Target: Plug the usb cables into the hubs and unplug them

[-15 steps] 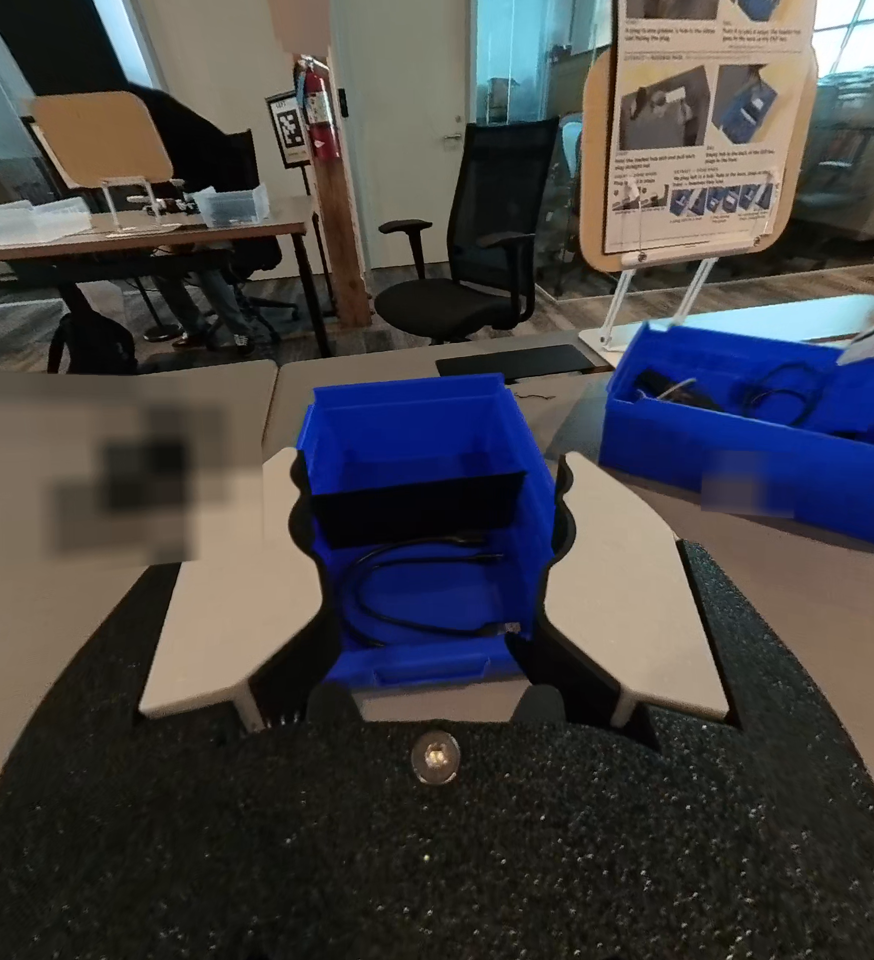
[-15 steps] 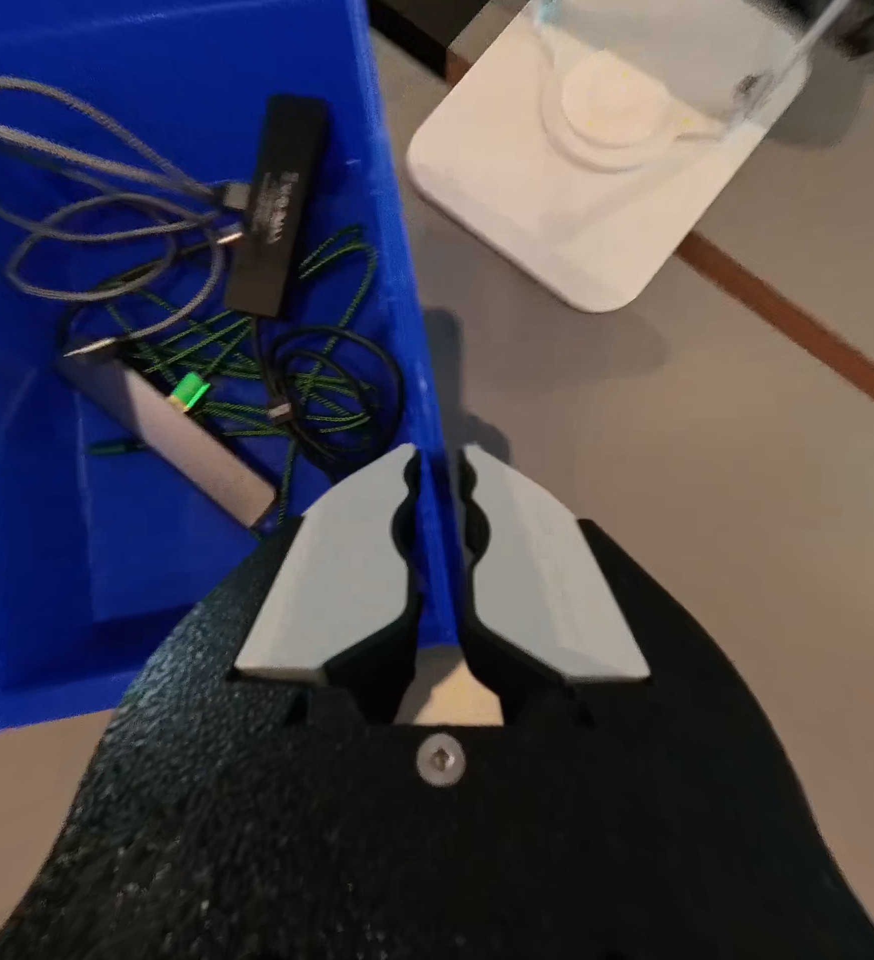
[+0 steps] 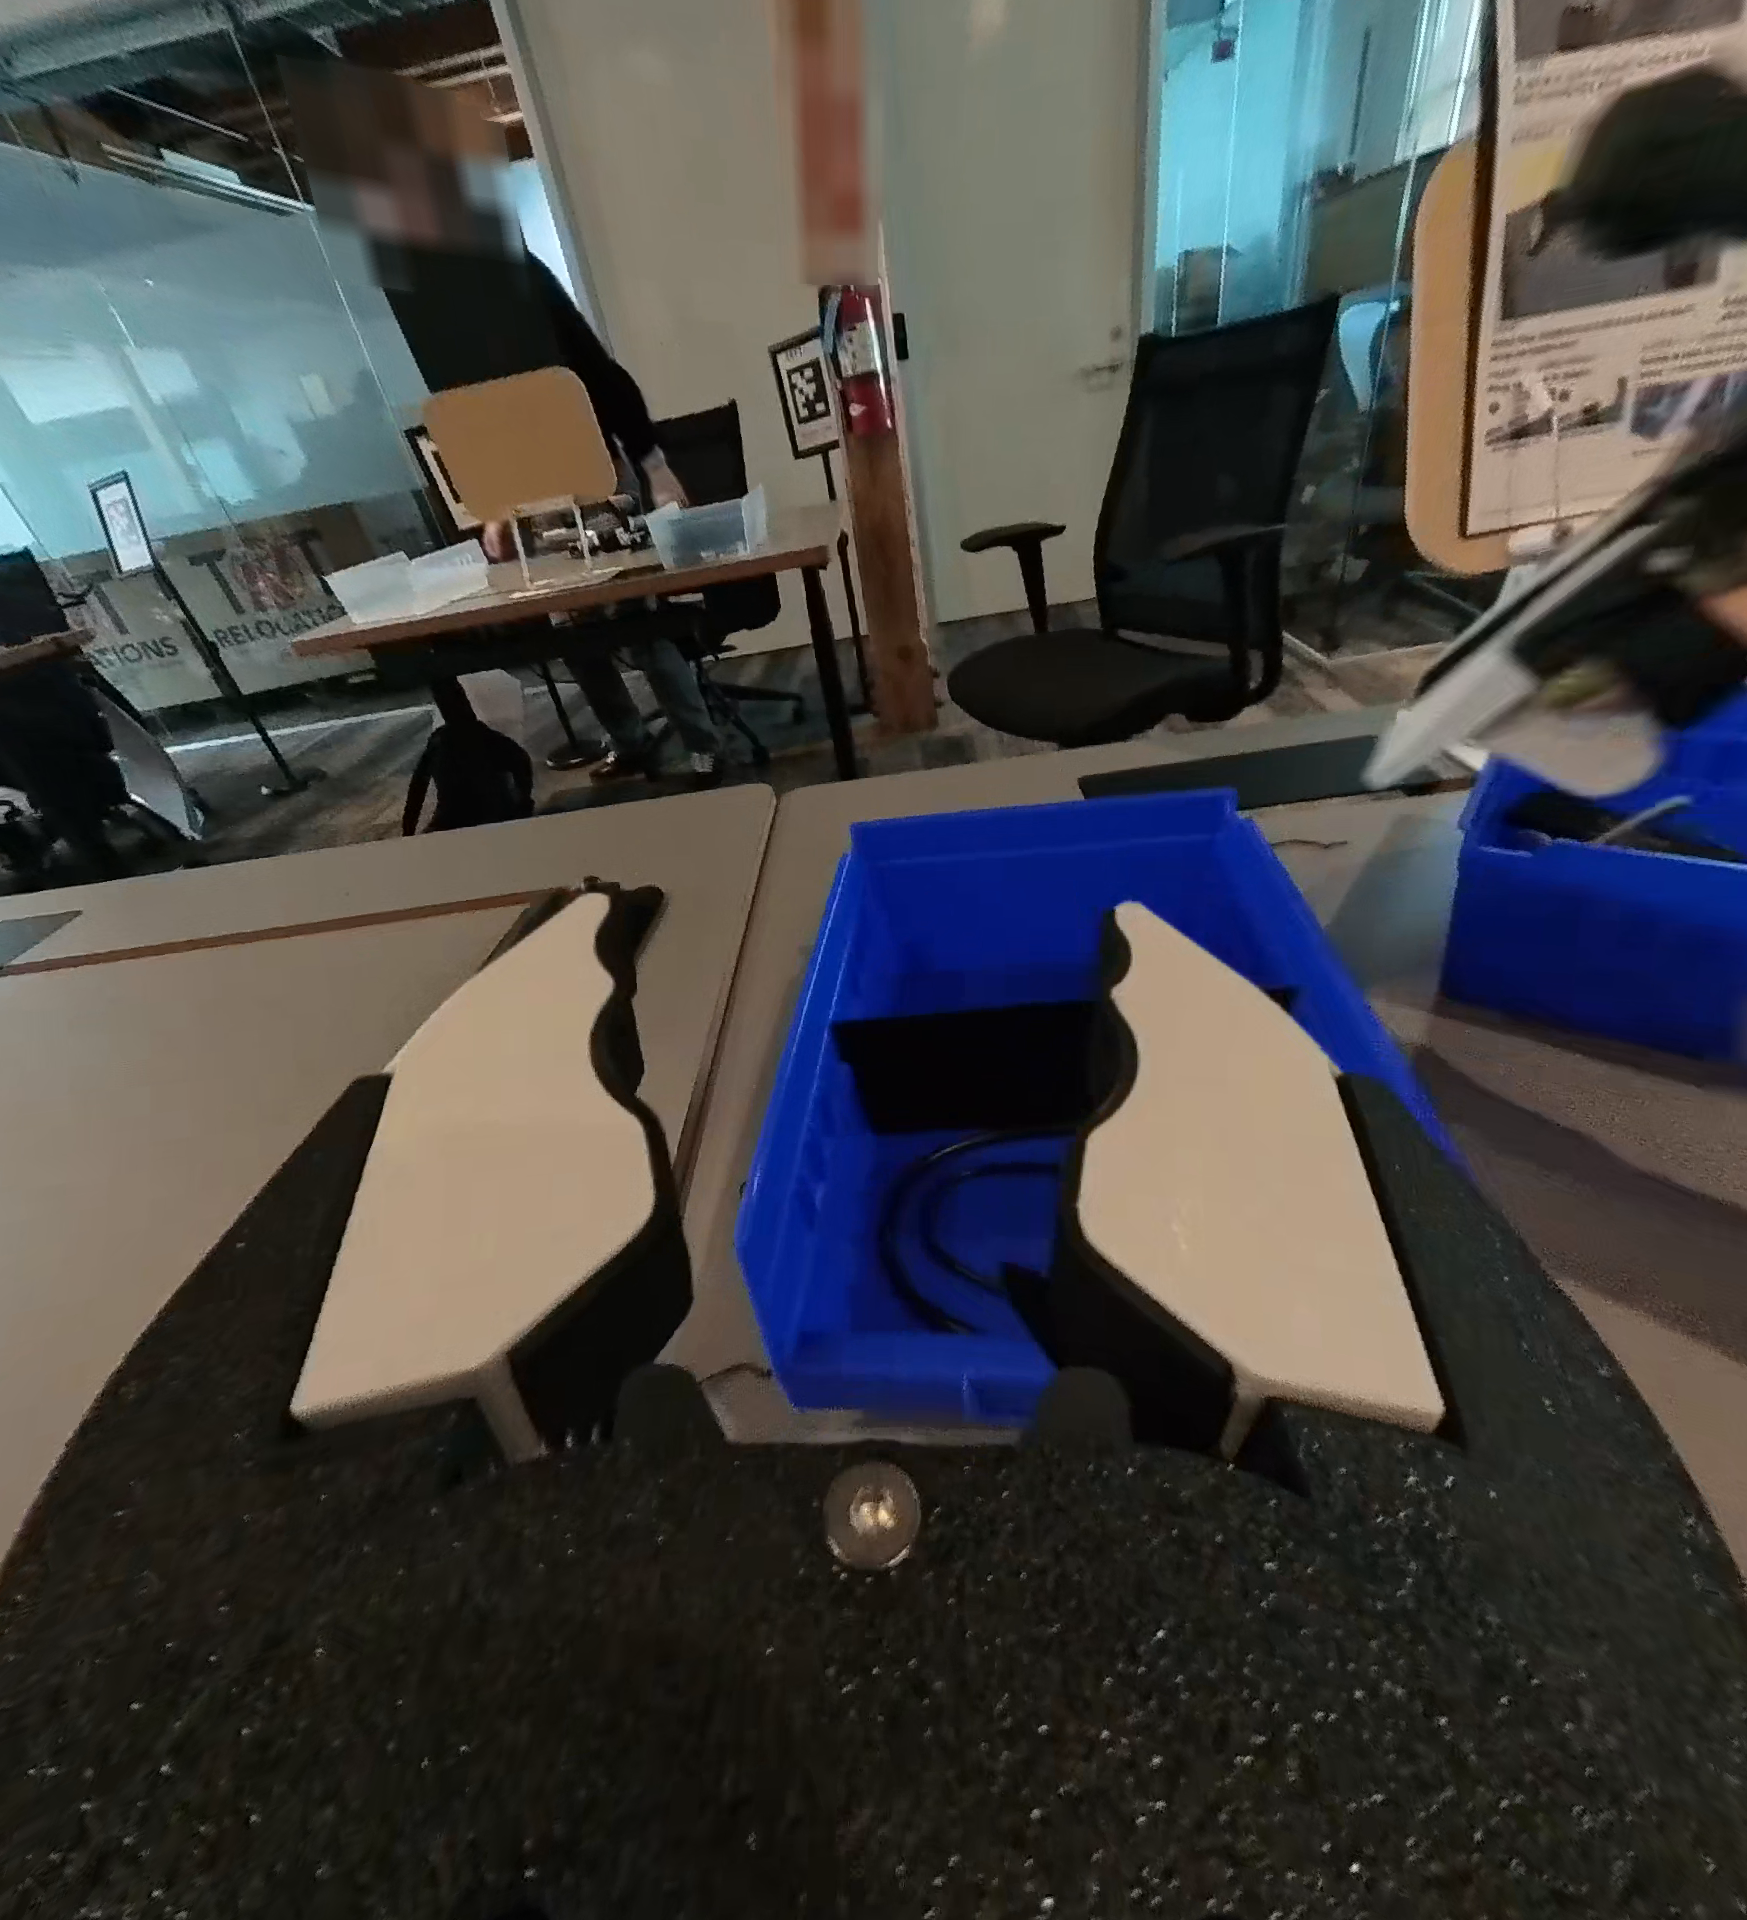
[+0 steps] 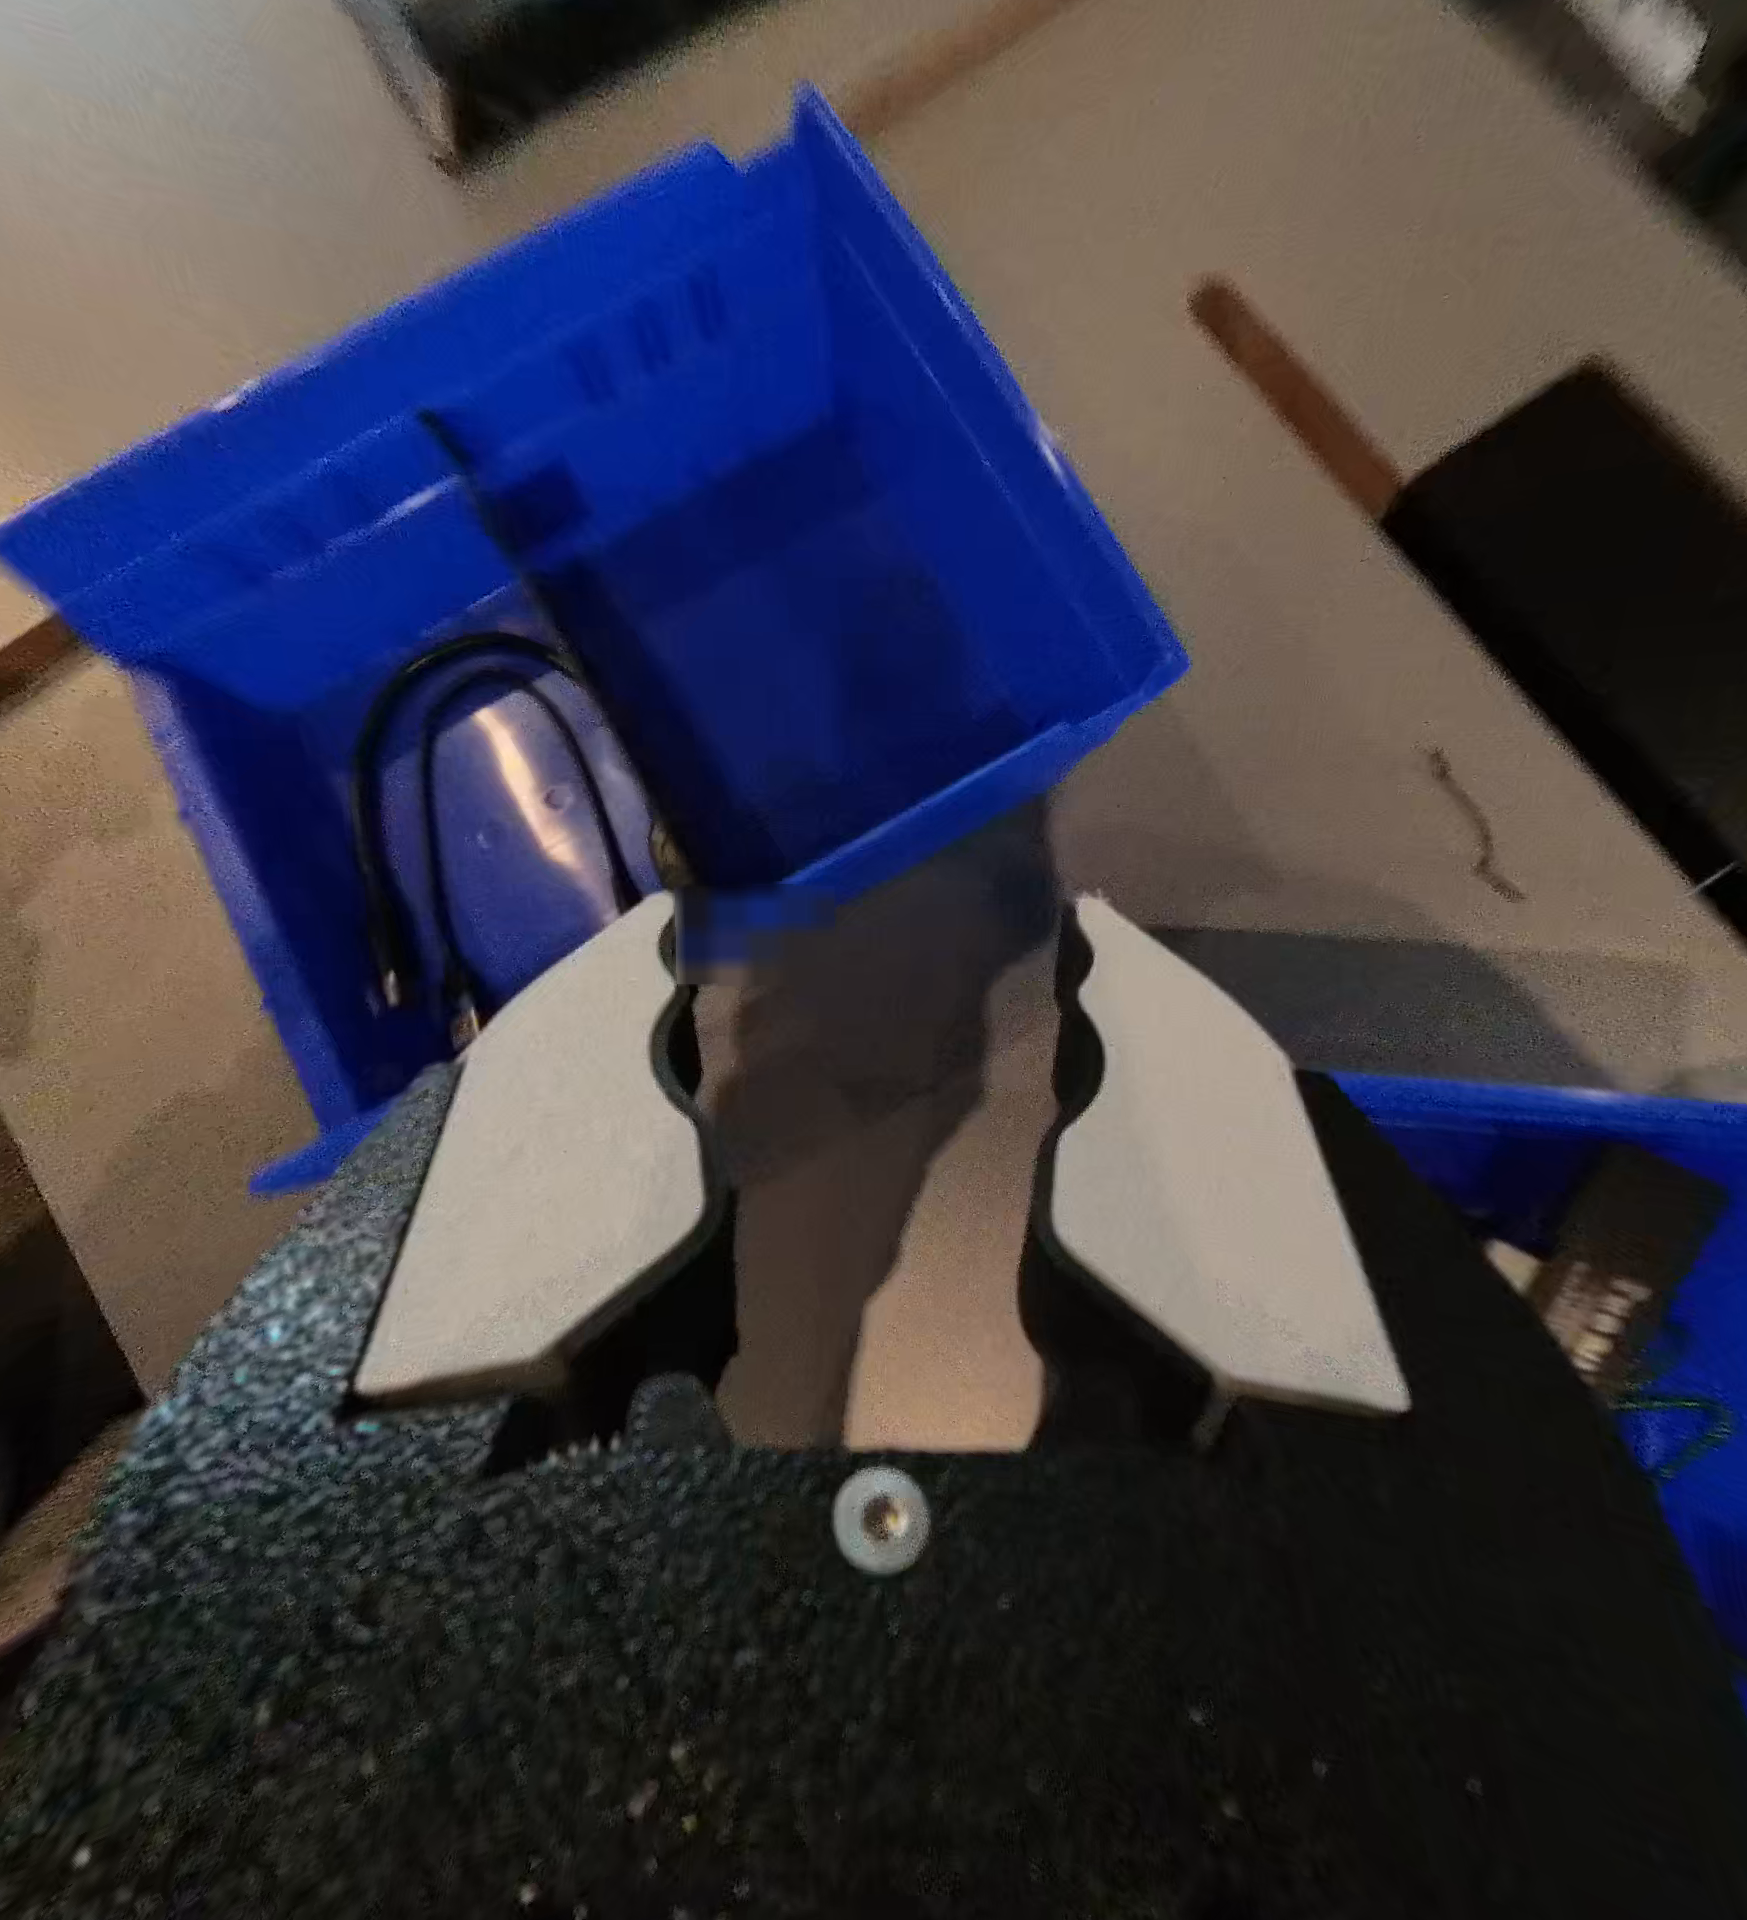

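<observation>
table [image 3: 173, 1091]: grey, fills the middle band of the left wrist view
small blue bin [image 3: 1045, 1039]: centre right of that view, a black divider across it
black usb cable [image 3: 936, 1236]: looped in the bin's near compartment
left gripper [image 3: 879, 1039]: spread wide, empty, its right finger over the bin, cable just ahead
right gripper [image 4: 874, 1039]: spread, empty, blurred; cable at frame left, ends toward it; left looks nearer

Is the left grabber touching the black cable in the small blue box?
Apart. In the left wrist view the left gripper is open and empty, and the black cable lies on the floor of the small blue bin, with neither finger on it.
</observation>
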`<action>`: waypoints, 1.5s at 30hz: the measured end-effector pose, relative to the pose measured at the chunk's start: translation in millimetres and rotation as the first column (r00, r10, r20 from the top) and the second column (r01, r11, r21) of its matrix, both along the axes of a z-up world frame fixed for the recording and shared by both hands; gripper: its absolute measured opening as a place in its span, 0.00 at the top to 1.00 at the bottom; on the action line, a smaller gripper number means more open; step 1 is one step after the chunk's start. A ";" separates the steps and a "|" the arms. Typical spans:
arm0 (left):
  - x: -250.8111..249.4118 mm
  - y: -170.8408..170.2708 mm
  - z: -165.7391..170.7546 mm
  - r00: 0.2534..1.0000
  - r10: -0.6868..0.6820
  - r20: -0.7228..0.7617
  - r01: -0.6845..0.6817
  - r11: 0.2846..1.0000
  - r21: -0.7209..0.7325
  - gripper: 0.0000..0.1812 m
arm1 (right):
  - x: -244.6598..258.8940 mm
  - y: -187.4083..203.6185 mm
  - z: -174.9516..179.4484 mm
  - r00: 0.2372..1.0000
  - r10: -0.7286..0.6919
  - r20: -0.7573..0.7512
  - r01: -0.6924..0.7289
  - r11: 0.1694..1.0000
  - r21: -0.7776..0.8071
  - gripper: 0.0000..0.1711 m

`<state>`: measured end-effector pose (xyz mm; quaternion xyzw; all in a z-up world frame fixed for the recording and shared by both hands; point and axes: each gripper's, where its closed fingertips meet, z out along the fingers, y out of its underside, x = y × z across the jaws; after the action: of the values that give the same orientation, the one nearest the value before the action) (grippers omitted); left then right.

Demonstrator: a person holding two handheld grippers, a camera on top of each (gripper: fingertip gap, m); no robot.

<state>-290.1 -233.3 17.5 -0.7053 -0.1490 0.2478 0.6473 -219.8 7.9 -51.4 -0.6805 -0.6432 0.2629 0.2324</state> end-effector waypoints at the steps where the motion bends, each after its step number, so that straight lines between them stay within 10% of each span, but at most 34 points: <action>1: -0.9 1.0 -2.3 1.000 0.001 -0.003 -0.001 1.000 -0.013 0.53 | -14.4 1.5 -12.6 0.998 -0.039 0.055 0.041 0.999 -0.035 0.60; 9: -6.2 16.0 -14.9 0.999 -0.031 0.022 0.032 0.998 -0.047 0.51 | -45.5 23.6 -87.5 0.885 -0.269 0.380 0.332 0.937 -0.109 0.57; 15: -6.1 19.5 -19.4 0.999 -0.035 0.014 0.036 0.996 -0.077 0.52 | -53.1 8.4 -105.6 0.832 -0.223 0.507 0.323 0.939 -0.116 0.75; 18: -8.4 14.8 -20.5 1.000 -0.024 0.017 0.026 0.996 -0.082 0.52 | -64.3 14.7 -95.9 0.855 -0.175 0.489 0.267 0.956 -0.124 0.93; 27: -20.2 -10.8 -16.5 0.998 0.002 0.067 -0.001 1.000 -0.008 0.53 | -85.0 15.1 -101.5 0.841 0.008 0.542 0.052 0.994 -0.094 0.79; 32: -25.0 -14.1 -21.5 0.996 0.016 0.083 -0.014 1.000 -0.021 0.53 | -91.4 4.3 -97.4 0.850 0.003 0.526 0.122 0.972 -0.203 0.95; 45: -4.3 -7.2 -8.5 0.998 -0.035 0.050 0.037 0.999 -0.021 0.54 | -61.9 9.0 -24.6 0.875 0.082 0.477 0.019 0.979 -0.202 0.97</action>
<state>-294.4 -240.5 9.1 -0.7209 -0.1497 0.2200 0.6399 -281.7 16.8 -76.0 -0.7338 -0.6622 0.1517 -0.0094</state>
